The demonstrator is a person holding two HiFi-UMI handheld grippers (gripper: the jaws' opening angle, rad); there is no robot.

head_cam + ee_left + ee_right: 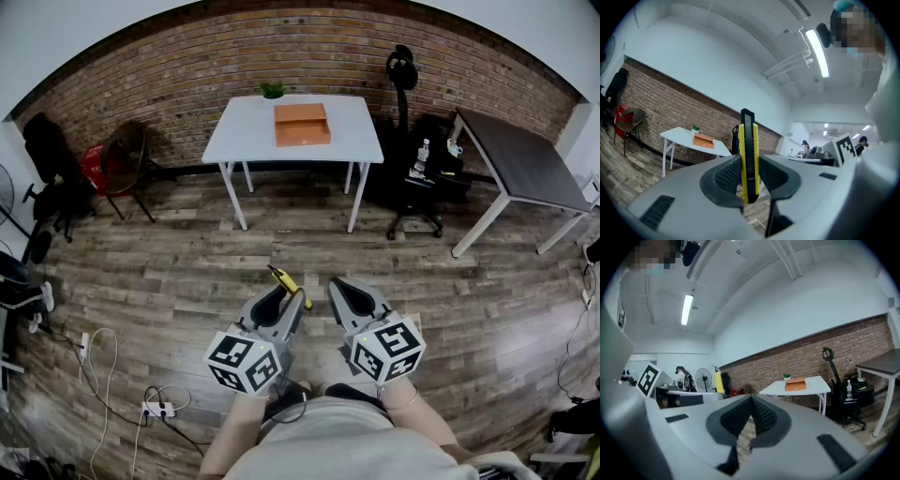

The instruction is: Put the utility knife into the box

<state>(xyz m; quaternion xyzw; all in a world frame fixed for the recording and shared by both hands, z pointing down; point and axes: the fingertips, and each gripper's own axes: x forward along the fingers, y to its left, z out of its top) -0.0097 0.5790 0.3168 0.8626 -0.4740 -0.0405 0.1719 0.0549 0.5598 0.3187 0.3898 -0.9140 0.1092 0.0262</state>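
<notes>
A yellow and black utility knife (748, 157) stands upright between the pads of my left gripper (749, 176), which is shut on it. In the head view the knife (284, 280) sticks out ahead of the left gripper (278, 302). My right gripper (349, 296) is beside it, shut with nothing between its pads (751, 417). The orange box (301, 124) lies on a white table (246, 120) by the far brick wall, well ahead of both grippers; it also shows small in the left gripper view, box (703, 140), and the right gripper view, box (795, 385).
Wood floor lies between me and the table. A small plant (272, 90) sits at the table's back edge. A dark table (520, 157) and an office chair (417, 178) stand right; chairs (122, 164) left. Cables and a power strip (155, 410) lie near left.
</notes>
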